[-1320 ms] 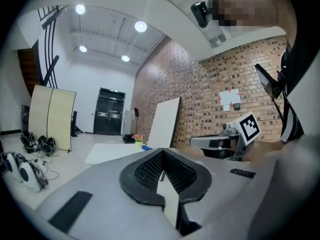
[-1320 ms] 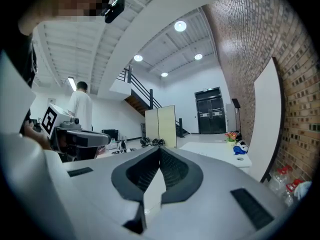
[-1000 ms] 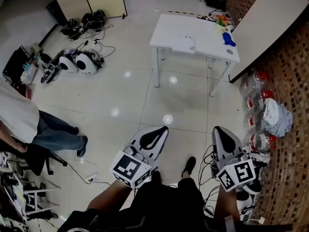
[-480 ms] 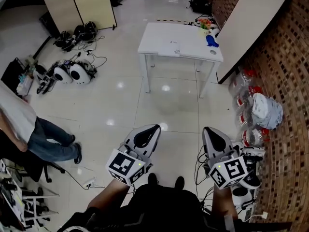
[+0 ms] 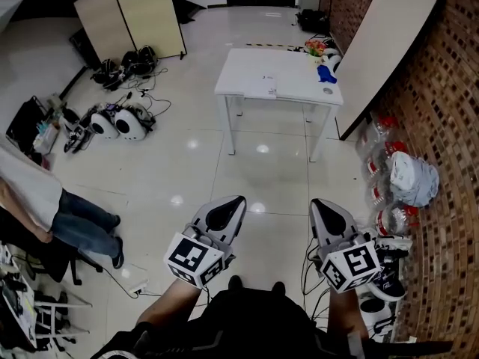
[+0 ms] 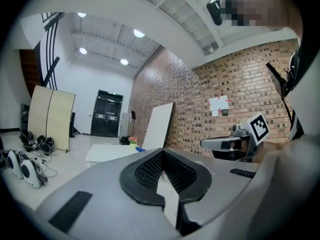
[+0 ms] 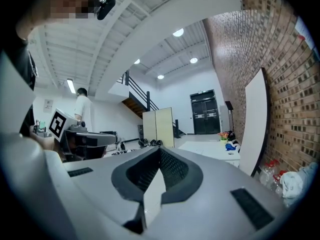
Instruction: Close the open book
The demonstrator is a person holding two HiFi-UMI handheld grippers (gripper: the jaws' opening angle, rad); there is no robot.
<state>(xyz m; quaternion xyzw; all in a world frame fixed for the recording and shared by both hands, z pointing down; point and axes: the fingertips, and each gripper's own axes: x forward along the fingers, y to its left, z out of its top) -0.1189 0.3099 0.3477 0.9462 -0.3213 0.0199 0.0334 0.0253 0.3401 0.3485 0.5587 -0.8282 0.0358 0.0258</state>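
The open book [image 5: 265,87] is a small pale shape near the front edge of the white table [image 5: 299,88], well beyond both grippers across the shiny floor. My left gripper [image 5: 229,207] is held low in front of me, level and pointing toward the table, with its jaws together and nothing between them. My right gripper [image 5: 326,209] is beside it, also shut and empty. In the left gripper view the table [image 6: 107,154] shows just past the left gripper [image 6: 161,151]. In the right gripper view the table [image 7: 210,149] lies beyond the right gripper [image 7: 160,149].
A blue object [image 5: 323,73] and colourful items [image 5: 317,47] sit at the table's right end. A white board [image 5: 389,43] leans on the brick wall, with bagged bottles [image 5: 408,178] below. A seated person [image 5: 45,200], floor equipment [image 5: 120,122] and folding screens [image 5: 142,13] are left.
Both grippers have shifted slightly left and up in the head view, still shut. The head view now shows more of the far room, and the table sits a little further left.
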